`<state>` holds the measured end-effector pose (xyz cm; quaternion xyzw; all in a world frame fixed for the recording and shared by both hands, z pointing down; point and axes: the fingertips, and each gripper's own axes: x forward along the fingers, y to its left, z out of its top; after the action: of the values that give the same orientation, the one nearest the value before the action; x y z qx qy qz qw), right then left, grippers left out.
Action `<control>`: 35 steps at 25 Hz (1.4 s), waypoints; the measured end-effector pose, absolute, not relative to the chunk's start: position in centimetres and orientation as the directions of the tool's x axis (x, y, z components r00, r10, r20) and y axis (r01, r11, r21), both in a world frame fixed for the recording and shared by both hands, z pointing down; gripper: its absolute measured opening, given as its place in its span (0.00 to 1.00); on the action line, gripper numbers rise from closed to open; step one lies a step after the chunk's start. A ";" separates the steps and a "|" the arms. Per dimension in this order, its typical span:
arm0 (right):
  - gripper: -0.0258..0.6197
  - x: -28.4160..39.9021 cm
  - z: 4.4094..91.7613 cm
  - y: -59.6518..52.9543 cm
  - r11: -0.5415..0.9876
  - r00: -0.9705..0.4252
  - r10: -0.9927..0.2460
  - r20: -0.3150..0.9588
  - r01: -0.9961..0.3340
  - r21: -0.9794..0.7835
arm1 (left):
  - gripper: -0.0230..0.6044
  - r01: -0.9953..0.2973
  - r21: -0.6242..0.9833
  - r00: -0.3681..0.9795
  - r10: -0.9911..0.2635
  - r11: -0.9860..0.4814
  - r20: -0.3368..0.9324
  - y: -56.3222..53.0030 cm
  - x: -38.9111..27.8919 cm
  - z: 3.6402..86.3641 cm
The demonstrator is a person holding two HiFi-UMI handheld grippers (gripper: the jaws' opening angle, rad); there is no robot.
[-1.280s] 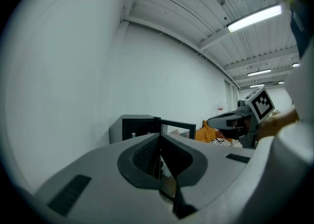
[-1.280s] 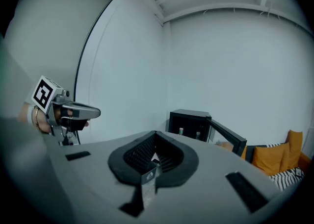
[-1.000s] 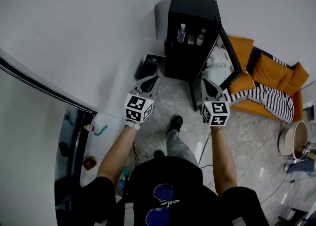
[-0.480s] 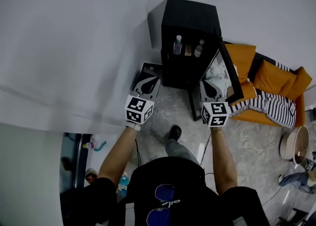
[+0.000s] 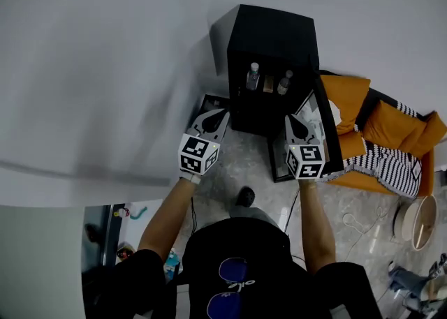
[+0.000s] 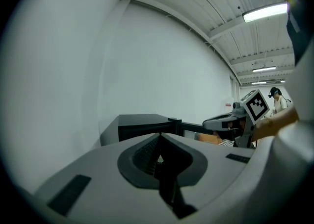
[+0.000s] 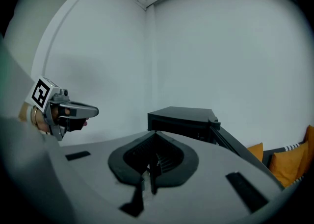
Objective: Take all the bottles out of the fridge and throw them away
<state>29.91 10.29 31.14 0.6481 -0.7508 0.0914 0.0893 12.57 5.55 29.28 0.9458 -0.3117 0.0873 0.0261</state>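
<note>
Holding left gripper (image 5: 216, 112) and right gripper (image 5: 292, 119) side by side, jaws pressed together on nothing, presumably with bottles (image 5: 253, 77) ahead of both tips in the open fridge (image 5: 269, 35) not yet within reach.

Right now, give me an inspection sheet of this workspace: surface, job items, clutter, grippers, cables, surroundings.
Surface: grey speckled floor.
Job's things: black fridge, door open to the right; left bottle and right bottle upright on its shelf.
Clutter: small items at lower left, too small to tell.
Grippers: left gripper and right gripper both shut, empty.
Cables: white cable looped on the floor.
Surroundings: white wall, orange sofa, striped cloth, round tub.
</note>
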 end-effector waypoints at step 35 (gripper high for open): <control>0.05 33.1 31.8 5.3 0.164 -0.178 -0.959 0.219 -0.983 -0.081 | 0.04 -0.552 -0.079 0.801 -0.555 -0.830 0.225 1.8 19.0 29.9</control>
<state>33.13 5.29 31.78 0.6384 -0.7607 0.1019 0.0583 19.03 1.76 29.86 0.9490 -0.2916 0.1200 -0.0045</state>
